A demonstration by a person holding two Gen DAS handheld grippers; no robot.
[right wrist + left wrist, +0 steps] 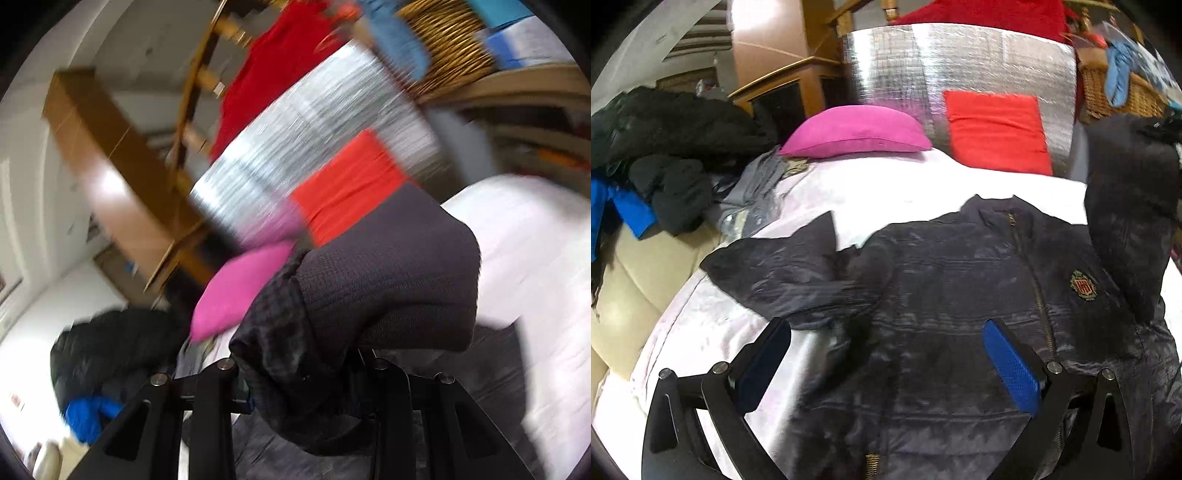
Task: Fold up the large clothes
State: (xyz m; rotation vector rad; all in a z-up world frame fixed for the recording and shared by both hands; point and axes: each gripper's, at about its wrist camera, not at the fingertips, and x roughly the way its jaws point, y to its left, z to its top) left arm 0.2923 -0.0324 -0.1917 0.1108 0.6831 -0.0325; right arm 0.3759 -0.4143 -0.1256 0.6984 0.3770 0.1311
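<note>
A dark navy quilted jacket (953, 288) lies front up on the white bed sheet (886, 188), zip down the middle and a gold crest (1083, 285) on the chest. One sleeve (783, 266) lies spread to the left. My left gripper (886, 354) is open just above the jacket's lower left part, blue pads wide apart. The other sleeve (1126, 221) is lifted in the air at the right. My right gripper (306, 373) is shut on that sleeve's knit cuff (391, 273), held above the bed; its fingertips are hidden by the fabric.
A pink pillow (857, 133), a red cushion (997, 129) and a silver foil panel (886, 66) stand at the bed's head. Dark clothes (665, 147) and a blue garment (631, 214) are piled at the left on a cream sofa (628, 288). A wicker basket (1115, 88) sits at the back right.
</note>
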